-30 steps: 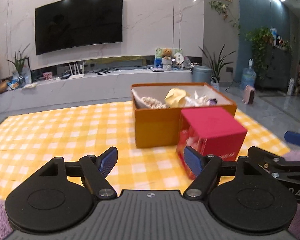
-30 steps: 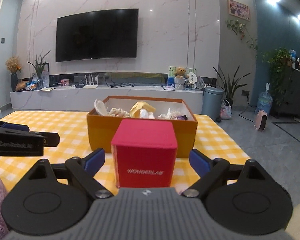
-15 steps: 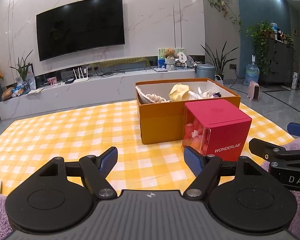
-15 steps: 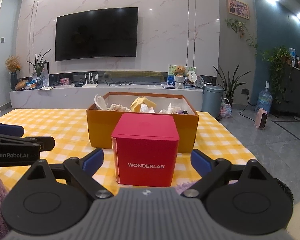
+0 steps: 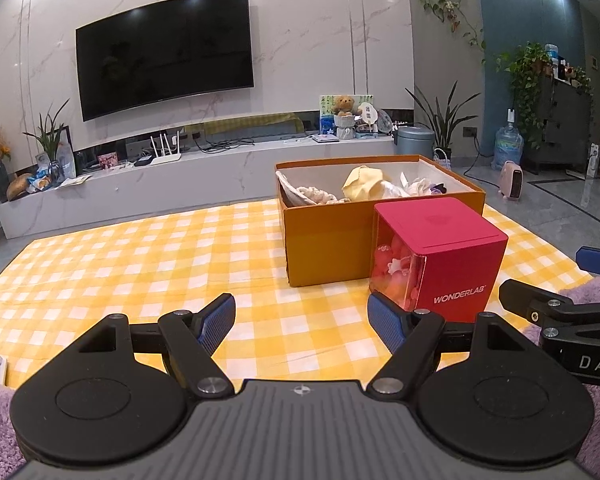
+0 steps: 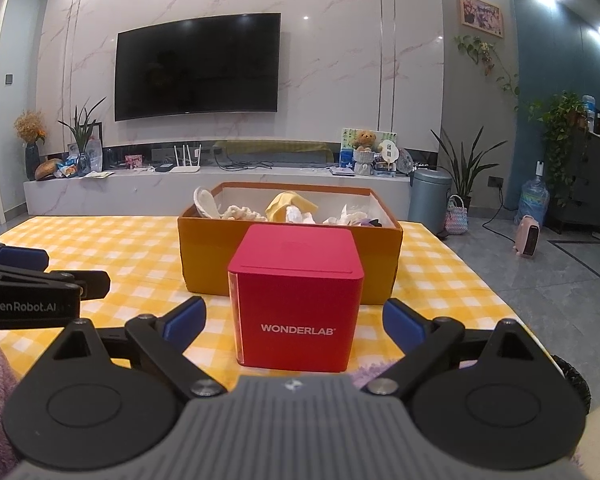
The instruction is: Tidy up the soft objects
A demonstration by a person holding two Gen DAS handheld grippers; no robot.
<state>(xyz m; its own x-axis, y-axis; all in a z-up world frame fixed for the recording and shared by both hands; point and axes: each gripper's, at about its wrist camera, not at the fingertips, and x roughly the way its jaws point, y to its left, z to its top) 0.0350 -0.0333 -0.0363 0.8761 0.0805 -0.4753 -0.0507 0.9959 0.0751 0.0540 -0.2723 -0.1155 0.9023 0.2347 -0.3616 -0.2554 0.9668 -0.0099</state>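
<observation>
— On the yellow checked cloth [image 5: 148, 264], how much open room lies around things?

— Plenty to the left, bare up to its far edge; grey floor [image 6: 540, 276] begins past the right edge. The orange box [image 6: 288, 268] lies long axis across the view, open top up, with pale soft objects [image 6: 288, 210] heaped inside.

— And the red cube [image 6: 296, 304]?

— Upright just before the box, its "WONDERLAB" face toward the cameras, one clear side showing pink pieces.

— The tongs?

— Left tongs [image 5: 300, 320] spread, empty. Right tongs [image 6: 294, 324] spread either side of the cube, apart from it.
</observation>
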